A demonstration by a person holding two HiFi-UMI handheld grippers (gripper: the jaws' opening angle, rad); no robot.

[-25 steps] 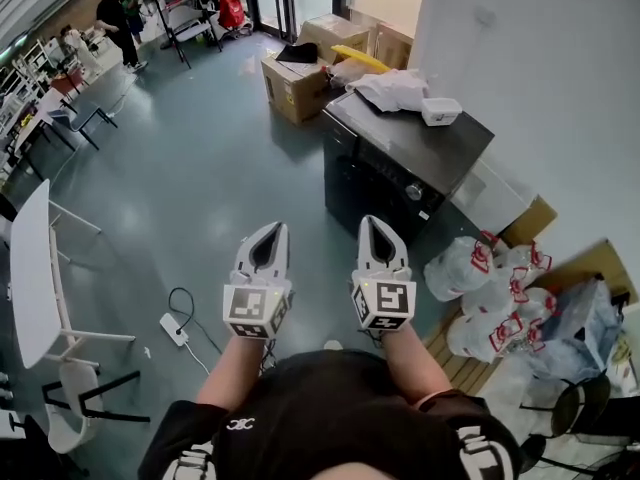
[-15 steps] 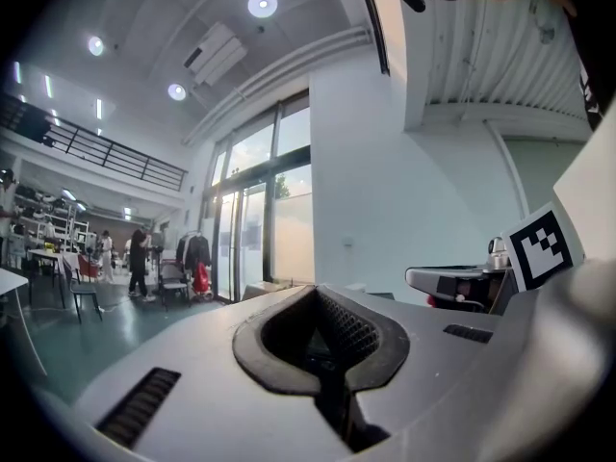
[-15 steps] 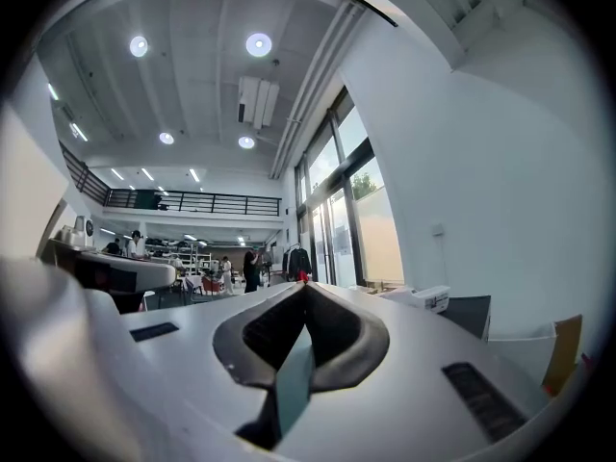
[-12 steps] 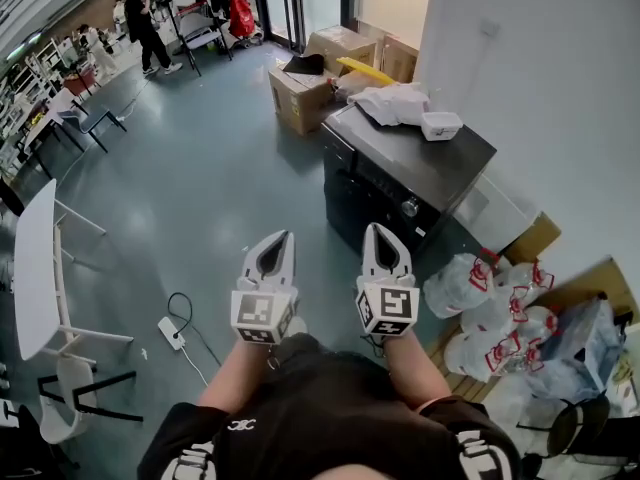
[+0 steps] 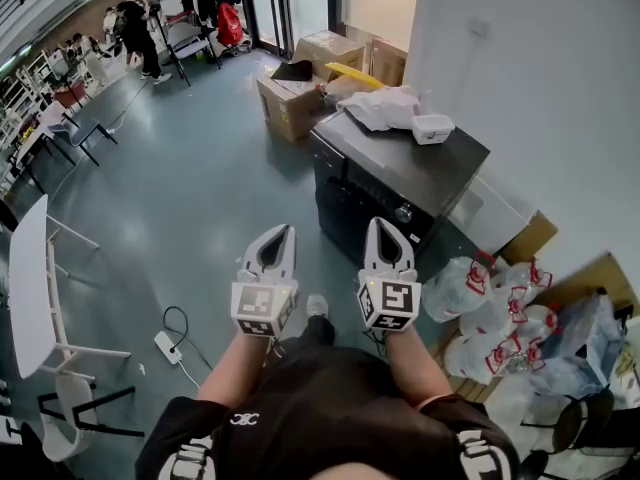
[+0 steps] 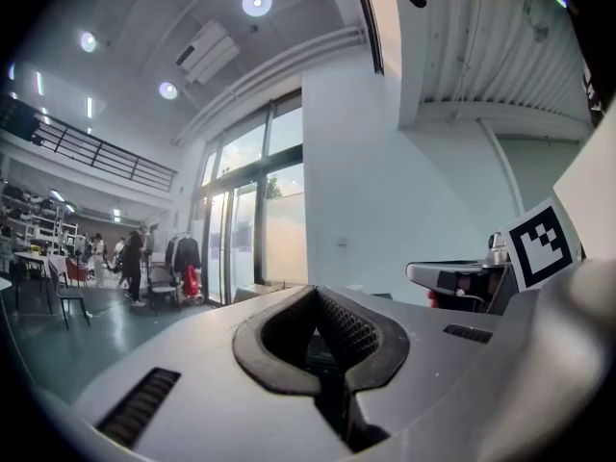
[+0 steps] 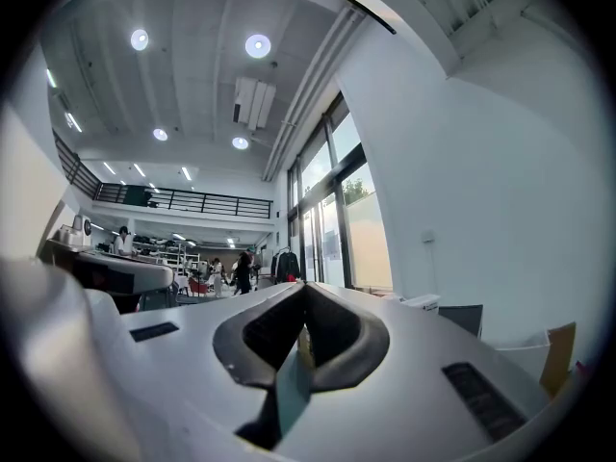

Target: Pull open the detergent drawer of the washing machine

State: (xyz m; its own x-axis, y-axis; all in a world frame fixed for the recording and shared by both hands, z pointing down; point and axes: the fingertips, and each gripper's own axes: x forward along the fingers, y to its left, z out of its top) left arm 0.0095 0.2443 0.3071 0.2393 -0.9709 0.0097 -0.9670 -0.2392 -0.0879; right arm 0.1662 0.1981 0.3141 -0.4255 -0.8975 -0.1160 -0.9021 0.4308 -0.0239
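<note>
The black washing machine (image 5: 372,190) stands against the white wall, ahead and a little right of both grippers. Its control strip with a round knob (image 5: 404,211) runs along the top of the front. I cannot pick out the detergent drawer there. My left gripper (image 5: 283,230) and right gripper (image 5: 381,222) are held level side by side, short of the machine and touching nothing. Both are shut and empty: the left gripper's (image 6: 313,293) jaws meet at the tip, and so do the right gripper's (image 7: 304,287).
A white cloth (image 5: 385,106) and a small white box (image 5: 432,128) lie on the machine's top. Cardboard boxes (image 5: 288,96) stand behind it and tied plastic bags (image 5: 480,303) to its right. A power strip (image 5: 166,346) lies on the floor and a white table (image 5: 28,288) stands left.
The person has stepped forward, and both grippers have travelled with them. The washing machine now sits closer to the gripper tips. The jaws stayed shut.
</note>
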